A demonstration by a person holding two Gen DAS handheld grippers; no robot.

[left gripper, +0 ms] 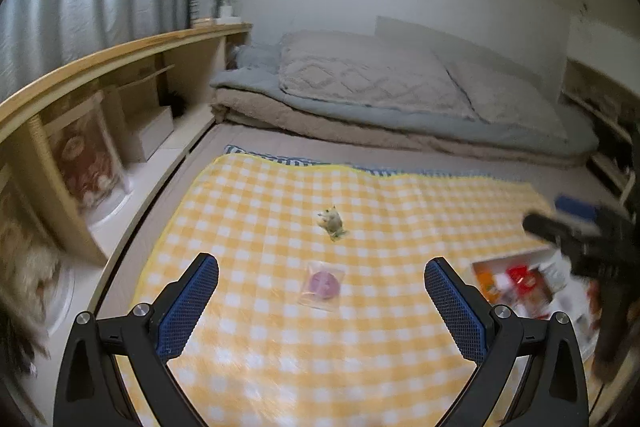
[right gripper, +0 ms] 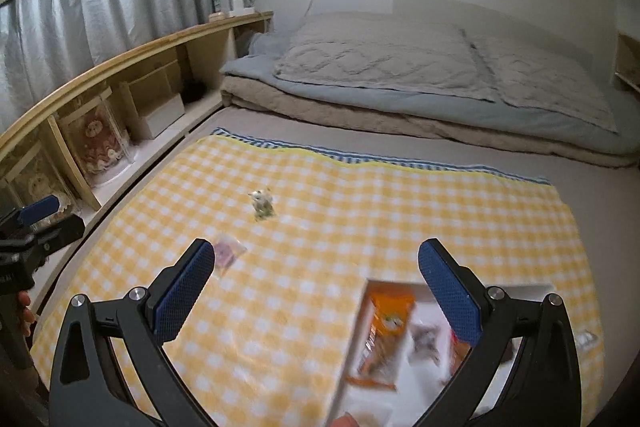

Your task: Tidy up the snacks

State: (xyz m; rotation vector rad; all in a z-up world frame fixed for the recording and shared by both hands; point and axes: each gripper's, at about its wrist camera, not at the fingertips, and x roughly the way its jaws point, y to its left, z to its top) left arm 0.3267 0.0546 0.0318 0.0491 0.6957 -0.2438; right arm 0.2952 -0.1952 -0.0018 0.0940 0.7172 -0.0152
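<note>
Snacks split two ways: most packed in the white box (right gripper: 362, 311) on the checked cloth (left gripper: 400, 203), two loose on the cloth well apart from it. Pink packet (left gripper: 323, 284) lying flat, dead ahead between the left tongs (left gripper: 322, 281), not touched. Green-white sweet (left gripper: 331, 221) farther on, alone, near mid-cloth. Orange pack (right gripper: 384, 331) lengthwise in the box, a grey wrapper (right gripper: 426, 341) beside it. Right tongs (right gripper: 316, 277) spread wide, gripping nothing, hovering over the box's near corner. Left tongs likewise wide and bare, pitched down toward the pink packet. Step in hand, by the look of it: gathering the strays. Next move likely calling for a straight drop on the pink packet, blue pads (left gripper: 188, 303) either side, pinching the thin edges, since a flat wrapper gives little to bite. Frames blurred, so finer detail beyond telling.
</note>
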